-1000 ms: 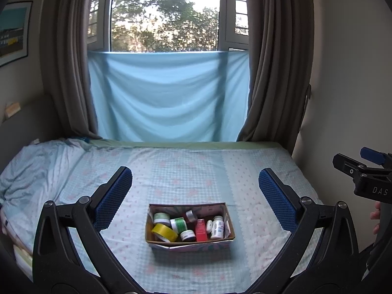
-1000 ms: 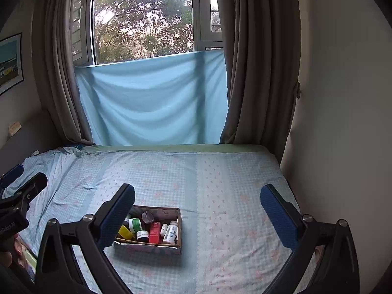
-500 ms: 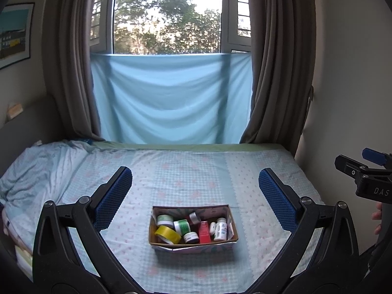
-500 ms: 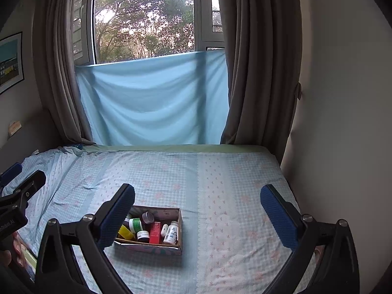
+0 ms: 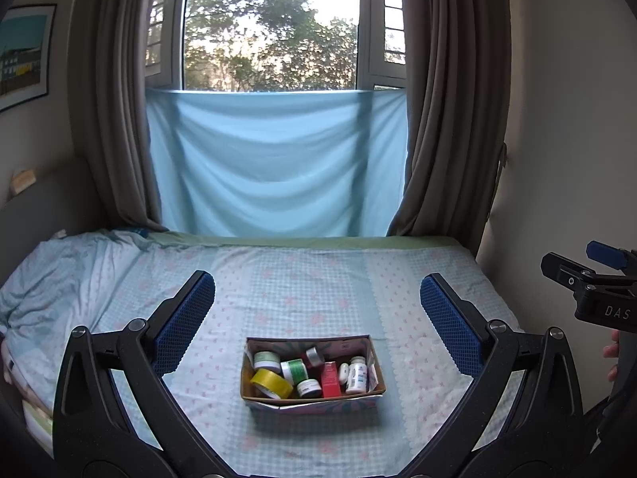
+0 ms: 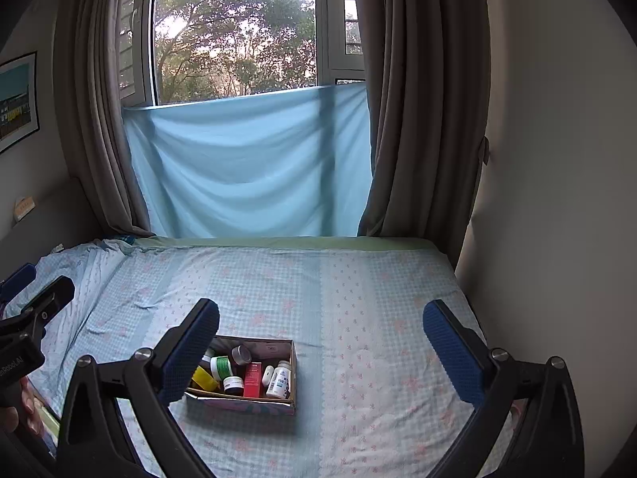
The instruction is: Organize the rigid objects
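Your left gripper hangs above the bed with its fingers spread wide and nothing between them; the blue pads frame the cardboard box from either side without touching it. Your right gripper is likewise released and empty, its left finger overlapping the box's near-left corner in the right wrist view, though it stands above the box rather than in it.

The box sits on the bed's blue checked sheet, near the foot end and well apart from the window. Inside it, at the left, a yellow tape roll lies tilted against the front wall, with a pale green-lidded jar behind it. A white jar with a green label lies on its side next to them, and a small dark-banded jar stands in front of it. A grey-capped tin leans toward the box's back wall. A red carton stands upright around the middle, and to its right a small white bottle and a taller white pill bottle stand close to the right wall.

Beyond the box the sheet is rumpled at the left. Past the bed, a light blue cloth hangs across the lower window between brown curtains. A framed picture hangs on the wall left of the window.
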### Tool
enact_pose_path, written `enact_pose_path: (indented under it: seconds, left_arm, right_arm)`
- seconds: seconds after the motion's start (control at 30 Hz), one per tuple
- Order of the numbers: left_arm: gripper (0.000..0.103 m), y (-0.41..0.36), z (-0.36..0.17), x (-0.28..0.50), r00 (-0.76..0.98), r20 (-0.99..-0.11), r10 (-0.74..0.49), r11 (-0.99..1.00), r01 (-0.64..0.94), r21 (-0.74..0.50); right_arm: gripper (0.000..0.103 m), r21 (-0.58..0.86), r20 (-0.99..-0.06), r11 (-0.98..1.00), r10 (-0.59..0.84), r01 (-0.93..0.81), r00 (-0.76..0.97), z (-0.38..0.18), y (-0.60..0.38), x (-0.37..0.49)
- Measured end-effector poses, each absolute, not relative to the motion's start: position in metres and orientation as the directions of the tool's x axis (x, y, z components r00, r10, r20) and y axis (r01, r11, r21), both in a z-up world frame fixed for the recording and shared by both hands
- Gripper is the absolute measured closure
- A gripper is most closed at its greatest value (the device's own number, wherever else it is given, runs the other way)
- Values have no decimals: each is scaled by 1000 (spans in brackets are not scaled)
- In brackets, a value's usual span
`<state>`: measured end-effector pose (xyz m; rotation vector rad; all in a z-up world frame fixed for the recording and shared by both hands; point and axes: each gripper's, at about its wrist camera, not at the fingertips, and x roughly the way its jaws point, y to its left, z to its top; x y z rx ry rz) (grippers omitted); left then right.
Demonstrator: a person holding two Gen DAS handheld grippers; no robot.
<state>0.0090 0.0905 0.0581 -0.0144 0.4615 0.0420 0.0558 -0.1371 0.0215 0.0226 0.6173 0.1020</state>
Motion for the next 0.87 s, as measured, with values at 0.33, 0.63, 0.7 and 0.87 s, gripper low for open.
enact_pose_path:
  seconds: [0.33,0.63,0.7,0.87]
  left_arm:
    - [0,91,57,8,898,-437,52,998,-60,-3]
    - [0,99,57,3,912,-398,99,993,-117,-21]
    - [0,101,57,2,911,-395,116,991,-132,-12]
    - [0,101,56,1,915,-384,128,991,-137,5]
  right_arm:
    - [1,50,-577,995,100,-87,811,22,-137,57]
    - [1,45,-575,996,89,-77,813,22,-137,55]
    - [1,47,-575,996,87,-74,813,22,-138,55]
    - [1,47,-576,996,86,-72,813,21,-139,54]
